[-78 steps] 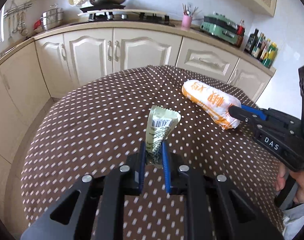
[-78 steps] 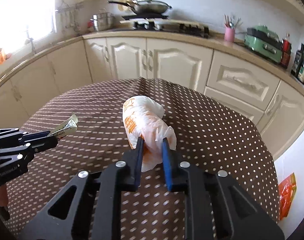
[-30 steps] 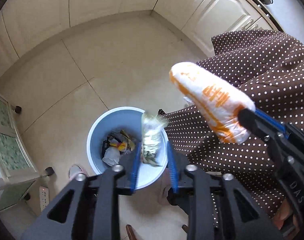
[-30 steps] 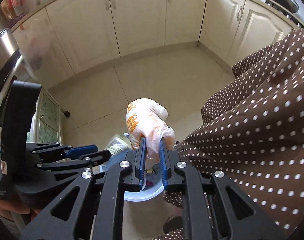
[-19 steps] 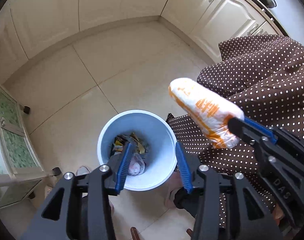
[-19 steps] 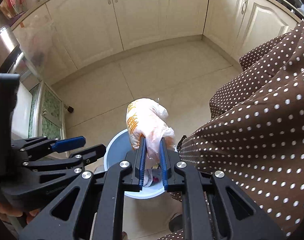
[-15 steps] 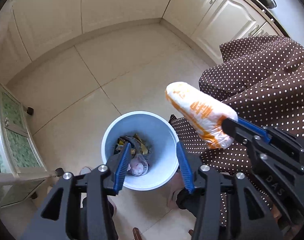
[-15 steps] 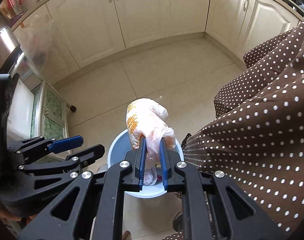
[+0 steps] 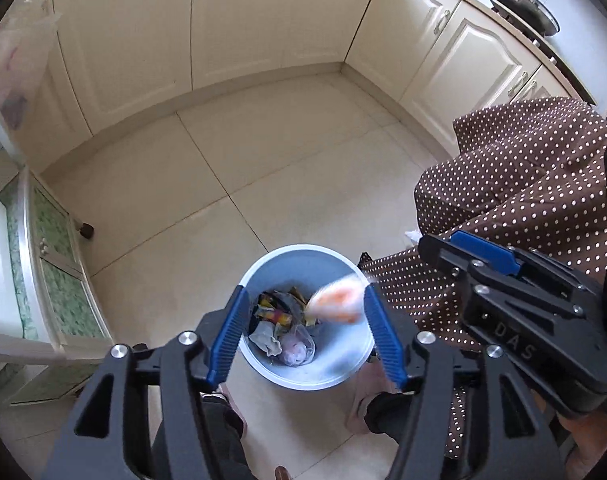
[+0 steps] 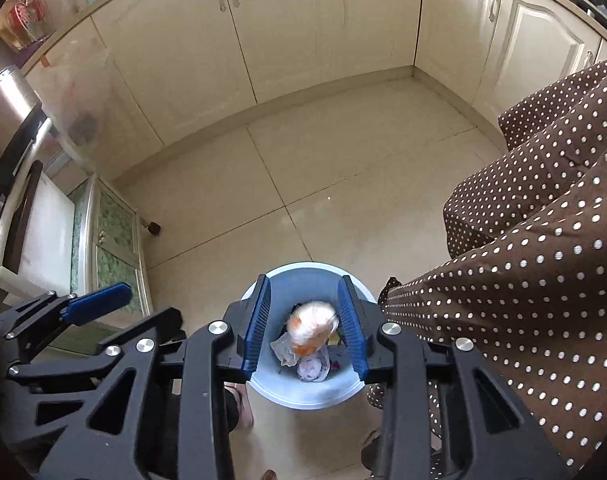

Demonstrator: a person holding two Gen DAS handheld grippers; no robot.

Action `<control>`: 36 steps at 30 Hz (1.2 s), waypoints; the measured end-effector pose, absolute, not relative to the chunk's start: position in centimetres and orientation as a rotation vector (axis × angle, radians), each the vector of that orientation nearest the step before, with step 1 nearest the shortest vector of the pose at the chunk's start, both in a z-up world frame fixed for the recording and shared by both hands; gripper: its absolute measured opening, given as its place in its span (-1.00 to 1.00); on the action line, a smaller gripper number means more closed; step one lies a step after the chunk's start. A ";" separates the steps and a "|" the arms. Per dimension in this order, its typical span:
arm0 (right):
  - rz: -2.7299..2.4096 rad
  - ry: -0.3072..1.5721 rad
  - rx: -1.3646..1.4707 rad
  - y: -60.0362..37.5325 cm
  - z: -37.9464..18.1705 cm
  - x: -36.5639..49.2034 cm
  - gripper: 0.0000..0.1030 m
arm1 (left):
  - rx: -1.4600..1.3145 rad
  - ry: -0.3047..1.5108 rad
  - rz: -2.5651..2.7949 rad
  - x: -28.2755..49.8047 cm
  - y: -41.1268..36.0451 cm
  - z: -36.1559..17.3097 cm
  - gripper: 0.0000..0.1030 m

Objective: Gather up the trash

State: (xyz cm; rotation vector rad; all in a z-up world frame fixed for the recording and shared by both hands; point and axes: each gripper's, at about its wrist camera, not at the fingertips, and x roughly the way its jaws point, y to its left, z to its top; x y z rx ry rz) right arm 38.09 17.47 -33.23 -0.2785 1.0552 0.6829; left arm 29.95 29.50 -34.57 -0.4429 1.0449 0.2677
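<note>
A light blue trash bin (image 9: 303,376) stands on the tiled floor below both grippers, with several pieces of trash inside. The orange-and-white plastic bag (image 9: 337,300) is blurred in mid-fall over the bin's mouth; it also shows in the right wrist view (image 10: 311,326), free between the fingers. My left gripper (image 9: 305,332) is open and empty above the bin. My right gripper (image 10: 305,320) is open directly over the bin (image 10: 303,394); it also shows at the right of the left wrist view (image 9: 483,256).
The table's brown polka-dot cloth (image 9: 523,184) hangs at the right, close to the bin. Cream kitchen cabinets (image 9: 239,20) line the far walls. A low cabinet with green glass doors (image 9: 55,256) stands at the left. The person's feet (image 9: 367,404) are beside the bin.
My right gripper has opened and let go of the orange-and-white bag, which now falls into the bin. My left gripper stays open after dropping the green wrapper earlier.
</note>
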 end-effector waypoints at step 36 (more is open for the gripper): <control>0.160 0.312 -0.199 -9.3 -4.3 10.7 0.85 | -0.091 0.341 -0.023 10.7 7.7 -5.1 0.69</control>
